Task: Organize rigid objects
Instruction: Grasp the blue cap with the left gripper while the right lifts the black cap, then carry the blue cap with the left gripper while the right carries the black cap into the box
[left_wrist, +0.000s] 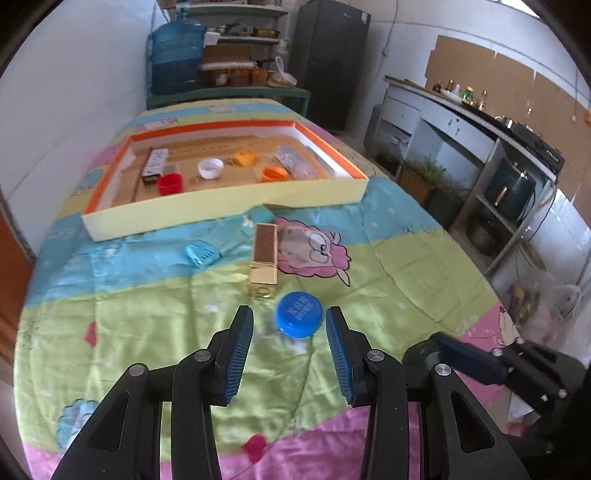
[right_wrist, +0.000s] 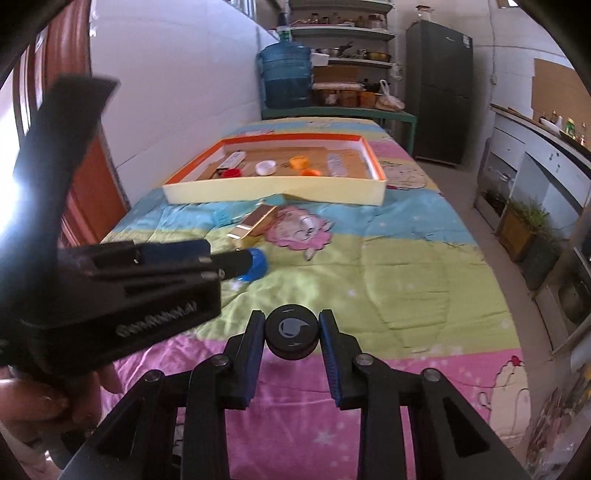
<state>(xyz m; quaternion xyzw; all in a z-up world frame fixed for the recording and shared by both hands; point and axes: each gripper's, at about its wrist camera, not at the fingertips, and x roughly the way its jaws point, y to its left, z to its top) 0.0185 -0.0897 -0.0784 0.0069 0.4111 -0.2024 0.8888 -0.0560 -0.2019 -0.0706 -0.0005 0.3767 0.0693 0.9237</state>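
Note:
A blue bottle cap (left_wrist: 299, 314) lies on the patterned bedspread just ahead of my open left gripper (left_wrist: 290, 321), nearer its right finger. It also shows in the right wrist view (right_wrist: 257, 263), partly hidden by the left gripper's body. My right gripper (right_wrist: 292, 325) is shut on a black round cap (right_wrist: 291, 331), held above the pink stripe. A gold rectangular box (left_wrist: 264, 258) and a light blue clip (left_wrist: 202, 254) lie beyond the blue cap. The orange-rimmed tray (left_wrist: 221, 206) holds red, white and orange caps, a remote and a flat clear bottle.
The bed (left_wrist: 406, 258) runs along a white wall on the left. A blue water jug (left_wrist: 177, 55), shelves and a dark fridge (left_wrist: 328, 55) stand past it. A counter (left_wrist: 480, 122) lines the right side across an aisle.

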